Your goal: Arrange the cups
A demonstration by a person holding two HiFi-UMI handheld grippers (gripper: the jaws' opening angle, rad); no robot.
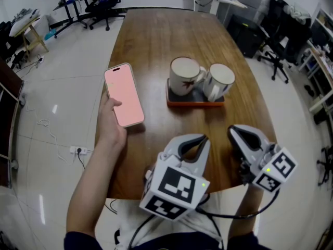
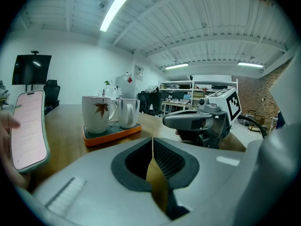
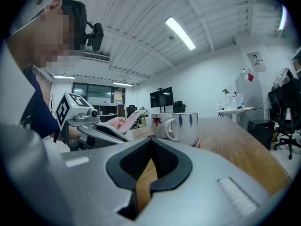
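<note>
The long wooden table (image 1: 156,40) is running away from the person, its near edge partly lying hidden under both grippers. The left gripper (image 1: 204,138) is resting at that edge with its jaws pressed together on nothing. No hand is showing on it, and what is bearing it cannot be made out. The right gripper (image 1: 233,129) is sitting just beside it, jaws likewise meeting and empty, and its marker cube is covering the hand beneath.

Each cube is showing only black-and-white squares, with no words. A bare hand (image 1: 112,121) is holding a phone (image 1: 124,94) over the table's left edge. Its pinkish screen is carrying lines too blurred to read.

Past the grippers, near the table's middle, an orange tray (image 1: 195,103) is holding both cups, which are touching and covering most of its dark inside. The left cup (image 1: 184,76) is showing a red-brown leaf. The right cup (image 1: 218,81) is showing blue drop-shaped marks in the right gripper view. No brand is showing on either.
</note>
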